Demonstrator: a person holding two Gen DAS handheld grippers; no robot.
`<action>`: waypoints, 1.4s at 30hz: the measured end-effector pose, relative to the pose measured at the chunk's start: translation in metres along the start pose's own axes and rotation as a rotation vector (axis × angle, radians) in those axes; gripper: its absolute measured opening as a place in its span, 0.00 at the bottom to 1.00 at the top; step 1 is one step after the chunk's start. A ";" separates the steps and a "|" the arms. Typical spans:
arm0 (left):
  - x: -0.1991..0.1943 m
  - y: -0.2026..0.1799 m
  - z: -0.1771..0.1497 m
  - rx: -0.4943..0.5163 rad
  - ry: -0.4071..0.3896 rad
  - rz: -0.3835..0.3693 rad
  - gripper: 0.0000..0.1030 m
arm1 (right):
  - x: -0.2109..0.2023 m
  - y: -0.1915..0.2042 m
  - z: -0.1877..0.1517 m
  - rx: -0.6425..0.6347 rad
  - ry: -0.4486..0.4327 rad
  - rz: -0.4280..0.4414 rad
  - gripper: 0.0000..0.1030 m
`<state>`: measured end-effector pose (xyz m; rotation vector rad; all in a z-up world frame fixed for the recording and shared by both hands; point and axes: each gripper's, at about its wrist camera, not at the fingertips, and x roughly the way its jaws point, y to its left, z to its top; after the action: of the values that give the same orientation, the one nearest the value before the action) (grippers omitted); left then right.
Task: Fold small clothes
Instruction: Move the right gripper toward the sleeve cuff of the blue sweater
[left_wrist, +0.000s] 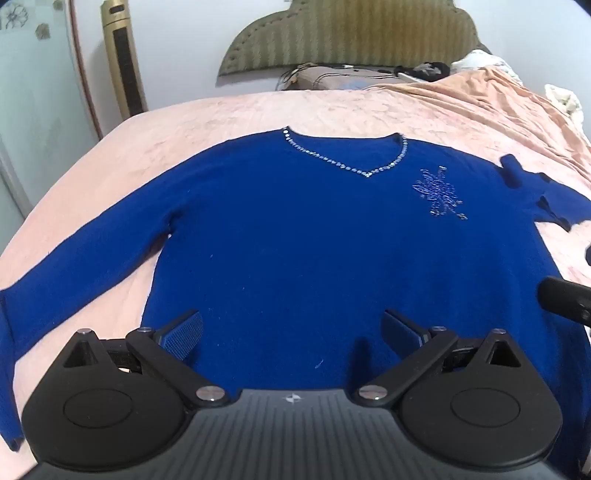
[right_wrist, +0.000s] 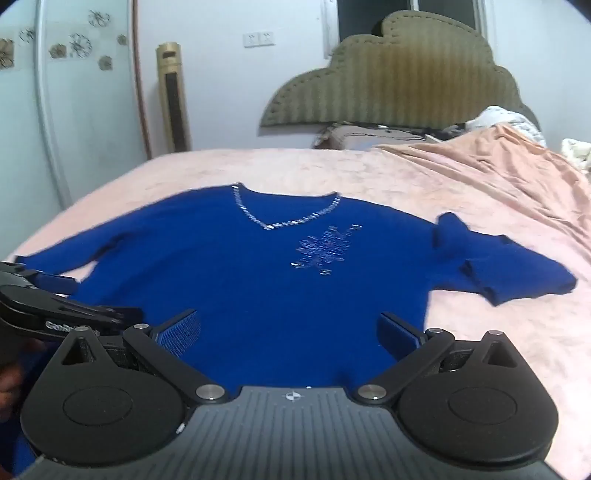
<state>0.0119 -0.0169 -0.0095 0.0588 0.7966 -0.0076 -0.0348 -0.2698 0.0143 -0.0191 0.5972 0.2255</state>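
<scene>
A: Where's the sweater (left_wrist: 295, 236) from the jaws?

B: Straight ahead of both and below them, spread flat on the bed (left_wrist: 229, 110), front up, neckline at the far end, hem nearest the fingers. Its long axis, cuff to cuff, runs crosswise to both grippers.

A: And the jaws?

B: The left gripper (left_wrist: 291, 332) stands as wide as it goes, nothing between the pads, only the lower body of the sweater beneath. The right gripper (right_wrist: 290, 332) is the same: wide, empty, over the hem (that view is a little blurred).

A: Which one is nearer which sleeve?

B: The long sleeve (left_wrist: 74, 258) runs off outside the left gripper's left finger. The bunched sleeve (right_wrist: 498, 266) lies ahead and outside the right gripper's right finger. I'd judge each takes its own side.
</scene>
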 end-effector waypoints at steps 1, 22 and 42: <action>0.002 -0.001 0.000 -0.007 0.004 0.013 1.00 | -0.001 0.001 0.000 0.002 0.000 0.002 1.00; 0.023 -0.016 -0.005 0.048 0.041 0.113 1.00 | 0.004 -0.002 -0.008 0.034 -0.067 0.008 1.00; 0.016 -0.027 0.001 0.077 -0.010 0.056 1.00 | 0.018 -0.015 -0.009 0.014 -0.022 -0.044 0.91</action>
<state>0.0237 -0.0437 -0.0215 0.1539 0.7845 0.0149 -0.0221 -0.2813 -0.0036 -0.0164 0.5755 0.1788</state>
